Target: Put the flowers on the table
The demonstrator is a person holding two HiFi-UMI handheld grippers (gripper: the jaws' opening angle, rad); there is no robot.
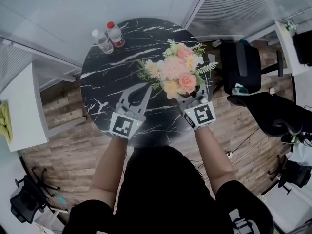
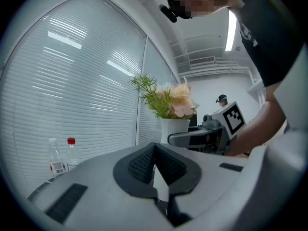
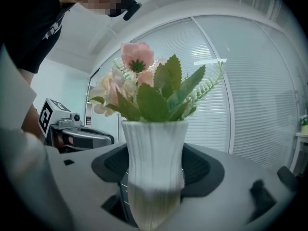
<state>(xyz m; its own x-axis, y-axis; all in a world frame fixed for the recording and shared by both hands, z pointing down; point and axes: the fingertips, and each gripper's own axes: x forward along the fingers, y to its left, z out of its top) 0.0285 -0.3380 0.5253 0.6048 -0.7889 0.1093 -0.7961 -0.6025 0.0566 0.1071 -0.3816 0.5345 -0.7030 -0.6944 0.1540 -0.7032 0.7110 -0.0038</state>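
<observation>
Firmly, right claw (image 3: 154, 177) around vase (image 3: 153, 146), flowers (image 3: 137, 57) upright

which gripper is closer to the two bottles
Left. The left gripper, shut and empty, has the bottles ahead and slightly left of it; the right gripper, clamping the vase of flowers, sits farther right.

Probably an office: slatted blinds (image 2: 86, 81), office chairs (image 1: 242, 62), white desk (image 1: 22, 111), round black marble table (image 1: 100, 94).

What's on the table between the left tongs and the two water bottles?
Nothing. The head view shows only bare black marble table between the left tongs and the water bottles.
</observation>
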